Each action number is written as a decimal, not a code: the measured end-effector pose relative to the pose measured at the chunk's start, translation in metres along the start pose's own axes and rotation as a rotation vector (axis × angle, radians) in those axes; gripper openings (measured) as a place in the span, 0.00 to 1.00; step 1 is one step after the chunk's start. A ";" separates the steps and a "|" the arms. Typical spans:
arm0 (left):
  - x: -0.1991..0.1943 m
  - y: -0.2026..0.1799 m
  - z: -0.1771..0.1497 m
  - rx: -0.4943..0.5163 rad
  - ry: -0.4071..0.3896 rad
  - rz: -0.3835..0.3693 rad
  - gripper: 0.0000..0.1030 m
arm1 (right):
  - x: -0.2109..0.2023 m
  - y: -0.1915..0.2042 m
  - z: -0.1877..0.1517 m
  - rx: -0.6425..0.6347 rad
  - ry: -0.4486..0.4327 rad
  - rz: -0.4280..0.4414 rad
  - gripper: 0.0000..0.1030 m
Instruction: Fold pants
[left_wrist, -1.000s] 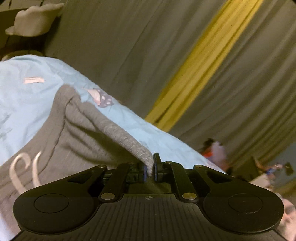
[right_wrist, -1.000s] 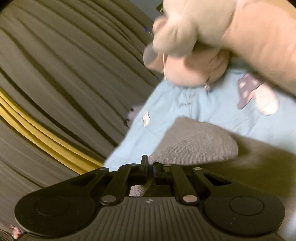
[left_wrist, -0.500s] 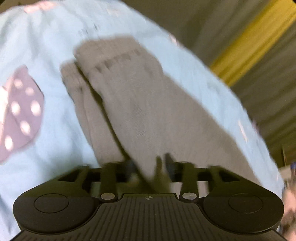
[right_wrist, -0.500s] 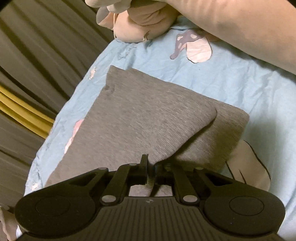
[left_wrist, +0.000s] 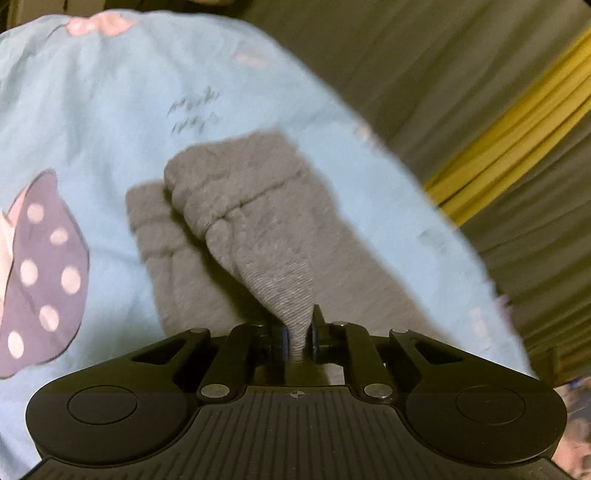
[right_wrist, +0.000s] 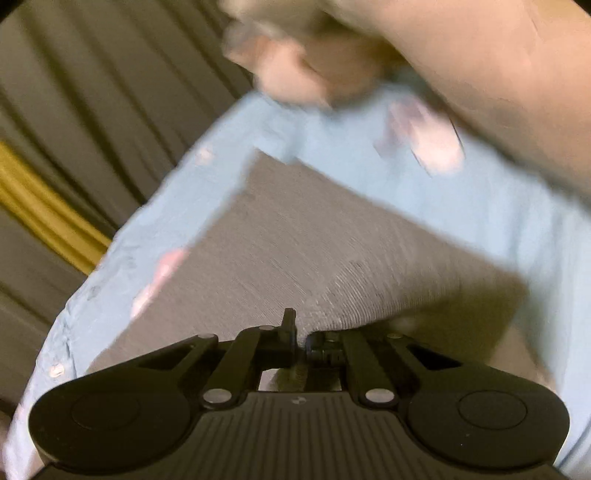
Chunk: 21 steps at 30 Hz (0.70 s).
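The grey ribbed pants (left_wrist: 255, 221) lie on a light blue bed sheet (left_wrist: 92, 110). My left gripper (left_wrist: 298, 332) is shut on a bunched fold of the pants and lifts it off the lower layer. The cuffed ends sit at the far end. In the right wrist view the pants (right_wrist: 303, 251) spread as a flat folded panel on the sheet (right_wrist: 498, 214). My right gripper (right_wrist: 301, 334) is shut on the near edge of that fabric. The view is blurred.
A person's bare arm and hand (right_wrist: 480, 55) cross the top of the right wrist view. Grey curtains with a yellow stripe (left_wrist: 517, 122) hang beyond the bed edge. The sheet has a purple dotted print (left_wrist: 44, 273).
Both grippers have swung down toward the bed with the fabric. The lifted pants layer has come over onto the lower layer. The left grip stays shut on its fold.
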<state>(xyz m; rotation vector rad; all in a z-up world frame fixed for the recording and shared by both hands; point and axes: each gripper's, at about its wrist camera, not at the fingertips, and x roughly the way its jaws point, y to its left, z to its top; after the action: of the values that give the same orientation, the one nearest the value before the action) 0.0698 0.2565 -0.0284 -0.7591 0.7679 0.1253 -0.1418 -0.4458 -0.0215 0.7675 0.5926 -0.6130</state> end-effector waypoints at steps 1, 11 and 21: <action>-0.005 0.001 0.001 -0.003 -0.015 -0.025 0.12 | -0.012 0.004 0.005 0.002 -0.041 0.044 0.04; 0.015 0.046 -0.029 0.000 0.087 0.066 0.15 | -0.001 -0.046 -0.016 0.050 0.067 -0.086 0.05; -0.023 0.023 -0.027 0.056 -0.061 0.236 0.76 | -0.005 -0.045 -0.012 0.047 0.062 -0.058 0.40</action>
<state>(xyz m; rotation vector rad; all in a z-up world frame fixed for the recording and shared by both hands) 0.0289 0.2590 -0.0384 -0.6070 0.7981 0.3370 -0.1793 -0.4613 -0.0454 0.8175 0.6612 -0.6602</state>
